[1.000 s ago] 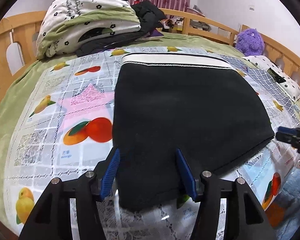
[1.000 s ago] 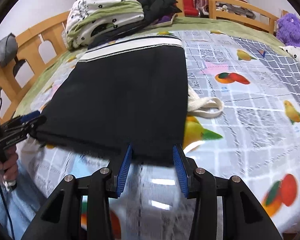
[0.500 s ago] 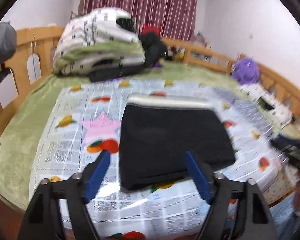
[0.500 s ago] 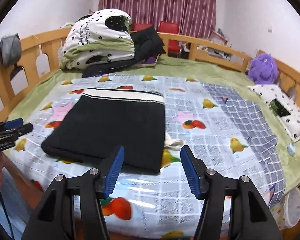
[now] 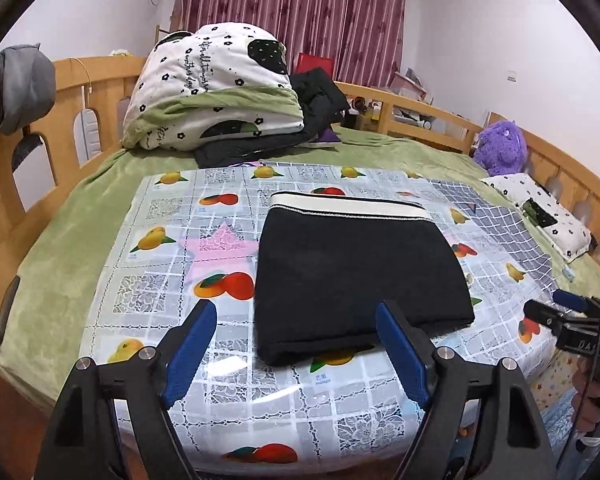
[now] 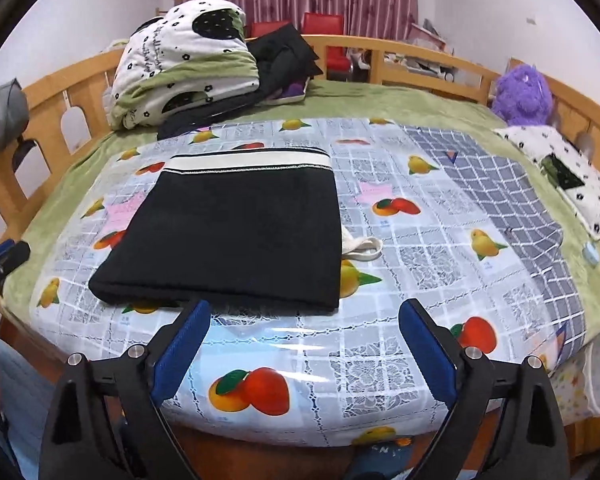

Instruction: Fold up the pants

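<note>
A wooden bed (image 5: 428, 106) carries a green blanket (image 5: 64, 248) with a fruit-print sheet (image 6: 384, 288) laid over it. At the head sits a folded quilt (image 5: 216, 92), and a purple toy (image 6: 522, 94) rests by the far rail. The pants (image 6: 236, 236) lie folded flat on the sheet, a black rectangle with the white waistband away from the cameras. The left gripper (image 5: 298, 350) hangs above their near edge, fingers wide, holding nothing. The right gripper (image 6: 304, 350) hovers just short of the pants, jaws opening, nothing between them
</note>
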`<state>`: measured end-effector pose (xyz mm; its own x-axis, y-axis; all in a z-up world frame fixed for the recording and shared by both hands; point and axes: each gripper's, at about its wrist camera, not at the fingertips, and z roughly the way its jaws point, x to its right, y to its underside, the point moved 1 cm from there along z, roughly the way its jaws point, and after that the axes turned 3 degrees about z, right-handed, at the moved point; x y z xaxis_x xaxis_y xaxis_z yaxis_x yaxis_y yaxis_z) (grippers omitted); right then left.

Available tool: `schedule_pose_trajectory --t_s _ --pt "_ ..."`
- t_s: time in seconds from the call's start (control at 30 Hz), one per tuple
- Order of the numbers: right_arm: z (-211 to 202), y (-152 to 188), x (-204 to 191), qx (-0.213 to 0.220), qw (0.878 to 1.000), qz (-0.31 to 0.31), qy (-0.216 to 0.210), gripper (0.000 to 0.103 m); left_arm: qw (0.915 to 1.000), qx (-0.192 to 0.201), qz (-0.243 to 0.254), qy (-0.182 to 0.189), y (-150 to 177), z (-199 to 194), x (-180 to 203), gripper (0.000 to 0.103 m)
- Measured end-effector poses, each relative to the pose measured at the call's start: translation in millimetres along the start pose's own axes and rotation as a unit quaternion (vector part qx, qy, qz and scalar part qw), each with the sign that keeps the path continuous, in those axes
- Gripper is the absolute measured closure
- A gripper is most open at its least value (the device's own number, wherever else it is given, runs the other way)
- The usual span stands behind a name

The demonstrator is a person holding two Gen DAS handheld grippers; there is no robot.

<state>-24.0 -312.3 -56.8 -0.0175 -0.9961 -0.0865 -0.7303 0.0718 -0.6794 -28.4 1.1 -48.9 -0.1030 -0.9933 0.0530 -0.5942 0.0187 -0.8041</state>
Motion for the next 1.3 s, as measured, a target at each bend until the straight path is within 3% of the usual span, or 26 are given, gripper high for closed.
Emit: schedule_pose_trajectory --t_s 1.3 --pt "-11 2 12 0.025 0.999 0.007 0.018 0.009 0.9997 -0.005 0.005 -0.022 5 3 -3 0.02"
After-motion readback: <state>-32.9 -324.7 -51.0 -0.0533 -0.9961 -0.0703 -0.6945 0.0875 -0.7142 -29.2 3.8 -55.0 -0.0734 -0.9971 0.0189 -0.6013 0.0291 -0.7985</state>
